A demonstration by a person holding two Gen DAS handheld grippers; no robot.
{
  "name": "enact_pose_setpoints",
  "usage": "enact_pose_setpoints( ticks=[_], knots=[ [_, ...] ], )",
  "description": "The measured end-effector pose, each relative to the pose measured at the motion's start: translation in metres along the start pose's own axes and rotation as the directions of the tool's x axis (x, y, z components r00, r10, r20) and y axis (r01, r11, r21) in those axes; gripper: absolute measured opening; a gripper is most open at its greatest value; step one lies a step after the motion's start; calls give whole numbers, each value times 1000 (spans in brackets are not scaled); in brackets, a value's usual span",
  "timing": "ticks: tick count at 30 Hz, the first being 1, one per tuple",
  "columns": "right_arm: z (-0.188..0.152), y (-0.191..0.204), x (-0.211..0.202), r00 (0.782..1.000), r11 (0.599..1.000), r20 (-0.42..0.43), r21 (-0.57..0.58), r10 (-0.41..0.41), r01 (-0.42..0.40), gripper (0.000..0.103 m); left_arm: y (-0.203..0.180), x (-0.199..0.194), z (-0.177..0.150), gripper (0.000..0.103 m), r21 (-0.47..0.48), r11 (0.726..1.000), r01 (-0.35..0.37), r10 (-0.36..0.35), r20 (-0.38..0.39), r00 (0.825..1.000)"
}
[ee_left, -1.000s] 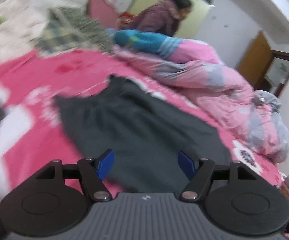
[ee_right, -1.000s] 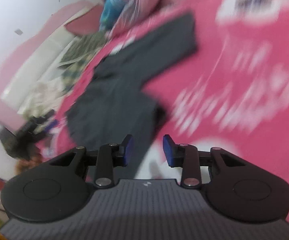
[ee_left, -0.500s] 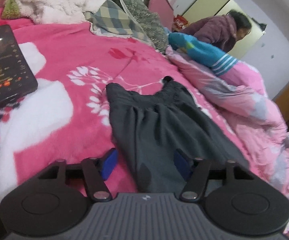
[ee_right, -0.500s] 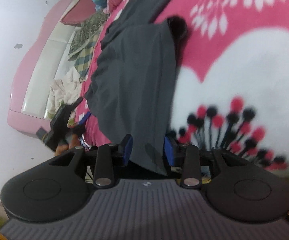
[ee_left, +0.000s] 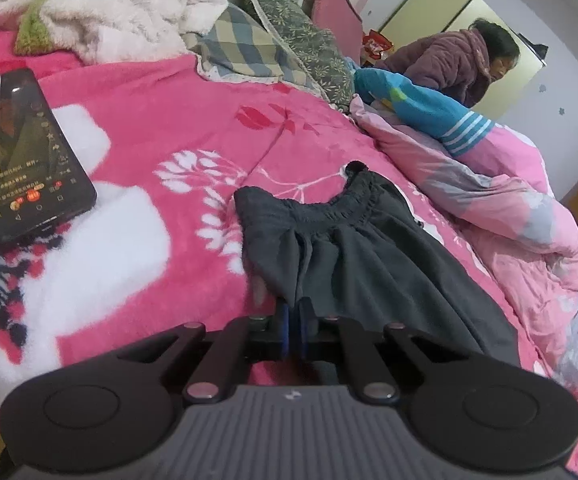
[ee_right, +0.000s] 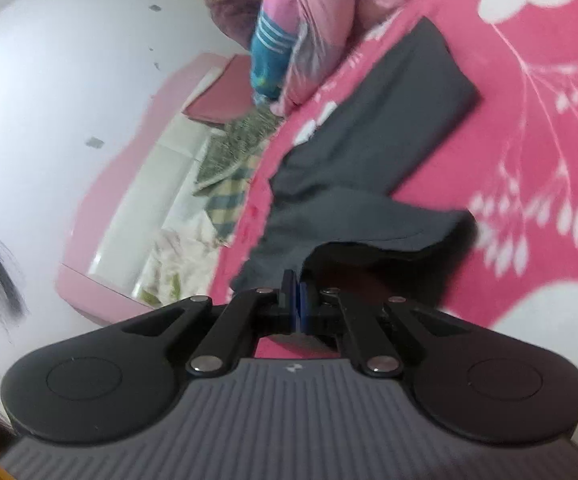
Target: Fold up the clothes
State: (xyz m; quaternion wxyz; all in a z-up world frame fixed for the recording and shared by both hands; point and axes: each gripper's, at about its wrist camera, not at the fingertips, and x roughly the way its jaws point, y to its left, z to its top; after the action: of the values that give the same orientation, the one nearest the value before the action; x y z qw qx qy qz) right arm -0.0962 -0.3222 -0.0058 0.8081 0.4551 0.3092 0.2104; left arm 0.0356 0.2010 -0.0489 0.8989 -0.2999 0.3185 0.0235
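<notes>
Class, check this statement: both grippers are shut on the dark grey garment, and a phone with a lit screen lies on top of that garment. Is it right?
Not quite. Both the left gripper and right gripper are shut on the dark grey garment, but the phone lies on the pink blanket, apart from the garment, off to its left. The left wrist view shows this.

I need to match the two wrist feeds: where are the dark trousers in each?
Left wrist: the trousers fill the centre, elastic waistband farthest from the camera, near edge pinched in the left gripper.
Right wrist: the trousers run from the centre to upper right, one edge lifted in the right gripper.
Shared landmark: the blue striped sleeve on the pink quilt.
</notes>
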Motion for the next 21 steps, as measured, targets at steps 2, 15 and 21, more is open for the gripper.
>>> enact_pose_setpoints(
  ticks=[2, 15, 21],
  knots=[
    [-2, -7, 2, 999, 1000, -39, 24, -14, 15, 0, 0, -3, 1, 3, 7, 1000, -3, 3, -1, 1000],
    [-67, -45, 23, 936, 972, -286, 46, -206, 229, 7, -1, -36, -6, 32, 78, 997, -23, 17, 80, 997],
    [-41, -30, -12, 976, 984, -126, -17, -180, 180, 37, -63, -83, -52, 70, 441, 870, 220, -235, -21, 972]
  ],
)
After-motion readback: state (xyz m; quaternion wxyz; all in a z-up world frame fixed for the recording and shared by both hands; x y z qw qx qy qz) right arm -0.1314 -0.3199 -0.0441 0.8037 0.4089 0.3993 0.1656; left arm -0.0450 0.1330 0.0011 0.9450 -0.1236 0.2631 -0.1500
